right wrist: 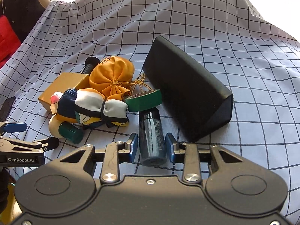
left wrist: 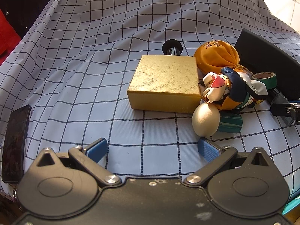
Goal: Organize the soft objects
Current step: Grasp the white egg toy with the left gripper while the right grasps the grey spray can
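Between the right tongs (right wrist: 151, 147) a dark blue bottle (right wrist: 152, 140) is lying on its side on the checked cloth (right wrist: 243, 75), blue pads (right wrist: 133, 146) flanking it. They're looking a hair off the bottle rather than pinching, so I'm calling them apart around it, probably clearing a hard item away from the soft stuff.

Up at 11 o'clock from the bottle, the soft things are sitting bunched together: an orange drawstring pouch (right wrist: 110, 73) and a knotted printed scarf (right wrist: 90, 108), with a green tape roll (right wrist: 143, 101) touching both. A black triangular case (right wrist: 187, 97) is lying at 1 o'clock.

Left tongs (left wrist: 151, 149) are hanging wide apart and empty, with a pale egg (left wrist: 205, 120) at 1 o'clock, beside the gold box (left wrist: 165, 82). I'm guessing they're waiting for the scarf.
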Demonstrator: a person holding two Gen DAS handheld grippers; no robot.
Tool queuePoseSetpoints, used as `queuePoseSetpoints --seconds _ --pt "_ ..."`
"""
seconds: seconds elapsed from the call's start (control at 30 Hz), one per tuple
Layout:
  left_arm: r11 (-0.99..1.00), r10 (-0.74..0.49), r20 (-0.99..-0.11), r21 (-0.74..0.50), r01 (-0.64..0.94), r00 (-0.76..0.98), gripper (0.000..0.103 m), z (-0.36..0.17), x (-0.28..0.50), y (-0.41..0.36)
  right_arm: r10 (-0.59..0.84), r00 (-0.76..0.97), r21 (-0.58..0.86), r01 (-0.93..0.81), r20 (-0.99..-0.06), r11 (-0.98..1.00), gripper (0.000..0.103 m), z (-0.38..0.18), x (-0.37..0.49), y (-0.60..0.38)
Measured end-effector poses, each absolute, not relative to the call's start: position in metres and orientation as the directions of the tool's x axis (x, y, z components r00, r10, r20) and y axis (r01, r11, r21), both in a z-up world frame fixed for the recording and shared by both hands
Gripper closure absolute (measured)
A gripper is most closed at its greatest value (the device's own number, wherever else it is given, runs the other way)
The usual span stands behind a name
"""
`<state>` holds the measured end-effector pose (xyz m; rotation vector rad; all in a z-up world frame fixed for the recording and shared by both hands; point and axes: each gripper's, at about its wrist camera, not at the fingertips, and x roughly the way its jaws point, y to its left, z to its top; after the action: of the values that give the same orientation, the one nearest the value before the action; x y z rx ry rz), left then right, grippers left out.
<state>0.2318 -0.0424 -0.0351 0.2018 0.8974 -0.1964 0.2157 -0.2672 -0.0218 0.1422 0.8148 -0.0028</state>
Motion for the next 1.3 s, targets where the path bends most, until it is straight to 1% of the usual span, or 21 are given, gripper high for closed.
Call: queuePoseSetpoints --seconds 0.1,0.13,0.17,0.3,0.33,0.37,0.47,0.53,0.73,0.8,0.87,0.93,0.97,1.03,1.13,1.3 --pt "0.973 -0.095 -0.792 0.056 0.226 0.603 0.000 -0.036 0.232 -0.037 0.060 0.665 0.109 0.032 -0.744 0.993 0.064 -0.021 0.224 -0.266" --pt "0.973 -0.100 -0.795 0.046 0.224 0.598 0.000 -0.037 0.233 -0.036 0.070 0.656 0.101 0.009 -0.752 0.995 0.060 -0.021 0.226 -0.264" --pt "0.973 -0.103 -0.799 0.044 0.229 0.593 0.000 -0.037 0.234 -0.035 0.083 0.646 0.099 -0.013 -0.758 0.995 0.053 -0.020 0.228 -0.263" --pt "0.973 -0.109 -0.806 0.033 0.229 0.582 0.000 -0.037 0.238 -0.034 0.102 0.644 0.080 -0.064 -0.758 0.995 0.040 -0.024 0.227 -0.253" --pt "0.973 -0.108 -0.806 0.034 0.227 0.583 0.000 -0.037 0.238 -0.034 0.106 0.648 0.080 -0.070 -0.754 0.994 0.034 -0.026 0.227 -0.250" --pt "0.974 -0.105 -0.805 0.036 0.225 0.584 0.000 -0.037 0.238 -0.034 0.103 0.652 0.073 -0.074 -0.751 0.995 0.029 -0.027 0.226 -0.248" --pt "0.975 -0.093 -0.800 0.047 0.216 0.593 0.000 -0.036 0.235 -0.036 0.086 0.661 0.045 -0.079 -0.745 0.996 0.024 -0.029 0.226 -0.241" --pt "0.976 -0.081 -0.796 0.059 0.210 0.600 0.000 -0.035 0.234 -0.039 0.082 0.671 0.046 -0.071 -0.737 0.996 0.023 -0.030 0.224 -0.240" --pt "0.978 -0.014 -0.755 0.127 0.166 0.656 0.001 -0.025 0.223 -0.043 0.073 0.682 0.073 -0.029 -0.728 0.997 0.025 -0.028 0.225 -0.244" --pt "0.979 -0.036 -0.752 0.105 0.174 0.658 0.001 -0.019 0.220 -0.041 0.050 0.676 0.043 -0.026 -0.735 0.999 0.032 -0.027 0.226 -0.243" --pt "0.981 -0.068 -0.750 0.071 0.183 0.657 0.001 -0.011 0.217 -0.040 0.025 0.683 0.015 -0.021 -0.730 1.000 0.049 -0.026 0.224 -0.243" --pt "0.978 -0.090 -0.744 0.060 0.201 0.662 0.001 -0.006 0.214 -0.042 0.027 0.683 0.007 -0.032 -0.730 0.999 0.056 -0.025 0.224 -0.246" --pt "0.976 -0.094 -0.740 0.065 0.210 0.666 0.001 -0.004 0.212 -0.044 0.027 0.683 0.008 -0.031 -0.730 0.999 0.063 -0.024 0.223 -0.248" --pt "0.968 -0.092 -0.730 0.093 0.231 0.677 0.001 0.000 0.209 -0.052 0.036 0.682 0.021 -0.030 -0.730 0.999 0.073 -0.023 0.221 -0.252" --pt "0.956 -0.103 -0.729 0.114 0.269 0.677 0.001 0.002 0.206 -0.065 0.067 0.674 0.059 -0.035 -0.736 0.998 0.073 -0.022 0.217 -0.259" --pt "0.939 -0.121 -0.735 0.134 0.317 0.667 0.001 0.002 0.208 -0.084 0.093 0.673 0.082 -0.048 -0.734 0.995 0.073 -0.020 0.206 -0.263"
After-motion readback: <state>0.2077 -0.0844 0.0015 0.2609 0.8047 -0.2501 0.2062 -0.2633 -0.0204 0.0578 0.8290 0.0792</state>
